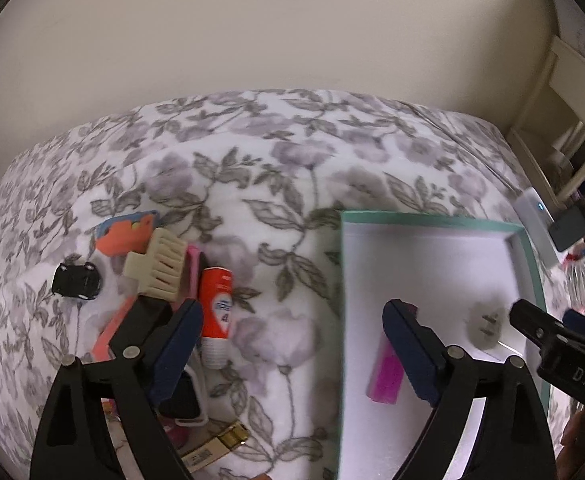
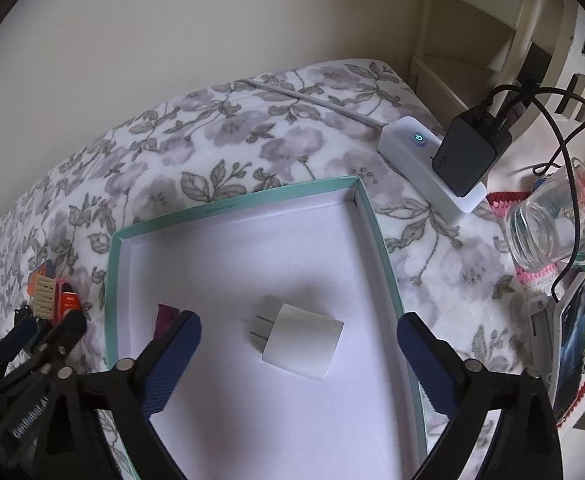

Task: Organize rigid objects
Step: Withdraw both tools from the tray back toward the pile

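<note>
A teal-rimmed tray [image 2: 252, 196] with a white floor lies on the flowered cover. In it lie a white plug charger [image 2: 304, 344] and a pink block [image 1: 384, 376]. My right gripper [image 2: 299, 322] hangs open above the charger, its pads well clear of both sides. My left gripper [image 1: 292, 312] is open too. It straddles the tray's left rim [image 1: 342, 300], one finger by the pink block and the other over a pile. The pile holds an orange glue stick [image 1: 216, 312], a cream comb [image 1: 164, 268] and a black clip [image 1: 76, 280]. Nothing is gripped.
A white power strip [image 2: 412, 148] with a black adapter [image 2: 472, 152] and cables sits past the tray's far right corner. A glass jar [image 2: 548, 224], a phone [image 2: 572, 336] and coloured bits crowd the right edge. A wall runs behind.
</note>
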Available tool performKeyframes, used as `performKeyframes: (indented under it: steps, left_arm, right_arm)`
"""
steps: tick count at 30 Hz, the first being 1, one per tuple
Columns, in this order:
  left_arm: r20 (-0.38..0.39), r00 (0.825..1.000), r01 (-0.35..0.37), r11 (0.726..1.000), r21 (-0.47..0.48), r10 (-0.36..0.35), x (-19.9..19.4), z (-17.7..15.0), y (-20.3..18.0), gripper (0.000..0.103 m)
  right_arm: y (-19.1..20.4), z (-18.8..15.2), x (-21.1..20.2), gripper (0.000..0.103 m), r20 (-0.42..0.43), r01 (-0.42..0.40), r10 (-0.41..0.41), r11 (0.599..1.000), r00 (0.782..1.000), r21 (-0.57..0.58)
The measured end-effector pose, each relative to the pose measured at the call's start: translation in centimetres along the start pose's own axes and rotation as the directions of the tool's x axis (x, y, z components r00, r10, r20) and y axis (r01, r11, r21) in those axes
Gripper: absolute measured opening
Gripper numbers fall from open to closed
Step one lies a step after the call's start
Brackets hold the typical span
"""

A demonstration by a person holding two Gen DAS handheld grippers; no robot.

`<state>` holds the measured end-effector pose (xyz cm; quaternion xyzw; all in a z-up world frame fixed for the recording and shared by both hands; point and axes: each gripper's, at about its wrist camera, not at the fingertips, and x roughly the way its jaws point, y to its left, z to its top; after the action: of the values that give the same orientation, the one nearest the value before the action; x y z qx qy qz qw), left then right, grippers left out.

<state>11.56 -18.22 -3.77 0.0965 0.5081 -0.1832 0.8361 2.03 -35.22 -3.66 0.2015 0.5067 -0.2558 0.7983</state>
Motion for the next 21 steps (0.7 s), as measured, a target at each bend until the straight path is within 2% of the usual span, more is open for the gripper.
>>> performKeyframes:
  steps: [2, 13, 17, 21]
  left_arm:
    - [-0.005, 1.0, -0.002, 1.0, -0.021, 0.002, 0.2, 0.1, 0.6, 0.101]
    - [0.025, 0.999, -0.019, 0.997, -0.07, 0.021, 0.0, 0.4, 2.4, 0.101]
    - [0.023, 1.0, 0.013, 0.997, -0.08, -0.011, -1.0, 1.1, 3.6, 0.101]
    - [-0.002, 1.0, 0.03, 0.992, -0.122, -0.03, -2.7, 2.0, 6.2, 0.101]
  right_arm:
    - [0.1, 0.0, 0.0, 0.103, 0.004, -0.007, 0.007, 1.0, 1.0, 0.0]
    - [1.0, 0.0, -0.2, 0.103, 0.007, -0.016, 0.016, 1.0, 1.0, -0.023]
    - [2.2, 0.3, -1.5, 0.103, 0.039, -0.023, 0.025, 0.999, 0.999, -0.046]
    - [4.1, 0.6, -3.9, 0.103, 0.087, -0.084, 0.089, 0.994, 0.992, -0.068]
